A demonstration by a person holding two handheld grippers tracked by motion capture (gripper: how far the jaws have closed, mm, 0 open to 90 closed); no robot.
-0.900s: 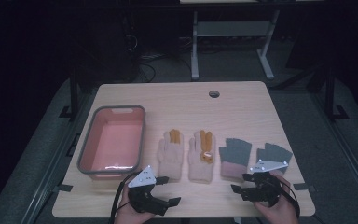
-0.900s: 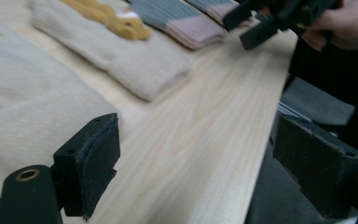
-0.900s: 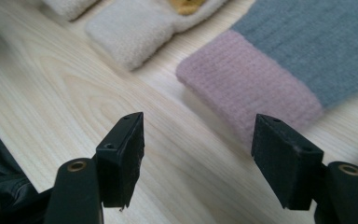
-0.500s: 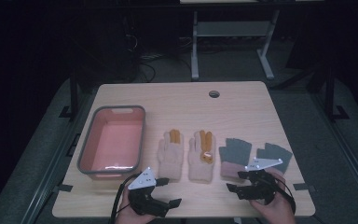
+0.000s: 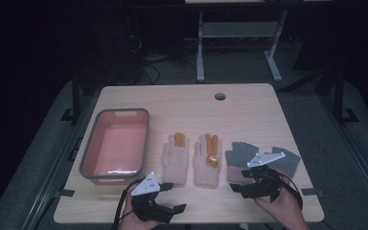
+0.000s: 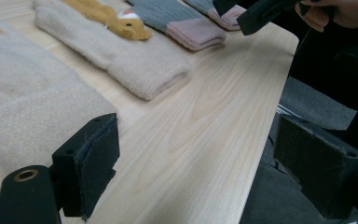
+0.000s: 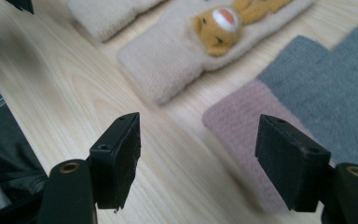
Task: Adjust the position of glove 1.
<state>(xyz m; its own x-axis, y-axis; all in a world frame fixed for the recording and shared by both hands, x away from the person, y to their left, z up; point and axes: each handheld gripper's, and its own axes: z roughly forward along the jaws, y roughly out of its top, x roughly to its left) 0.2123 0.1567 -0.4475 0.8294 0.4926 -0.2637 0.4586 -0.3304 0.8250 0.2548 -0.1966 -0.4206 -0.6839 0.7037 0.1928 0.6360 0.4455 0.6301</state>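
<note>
Two beige gloves with orange fingers (image 5: 176, 160) (image 5: 207, 163) lie flat at the table's middle front. To their right lie two grey gloves with pink cuffs (image 5: 239, 154) (image 5: 287, 159). My left gripper (image 5: 172, 197) stands open near the front edge, below the left beige glove (image 6: 23, 102), with bare wood between its jaws. My right gripper (image 5: 238, 182) is open too, hovering at the pink cuff (image 7: 256, 126) of the nearer grey glove. In the right gripper view the beige glove with a bear face (image 7: 182, 51) lies ahead of the open jaws.
A pink basin with a grey rim (image 5: 90, 153) stands at the front left of the table. A cable hole (image 5: 220, 96) sits near the far edge. The table's front edge runs close under both hands. A desk frame (image 5: 235, 43) stands beyond the table.
My right gripper has shifted a little to the left, toward the pink cuff of the nearer grey glove. The left gripper has hardly moved.
</note>
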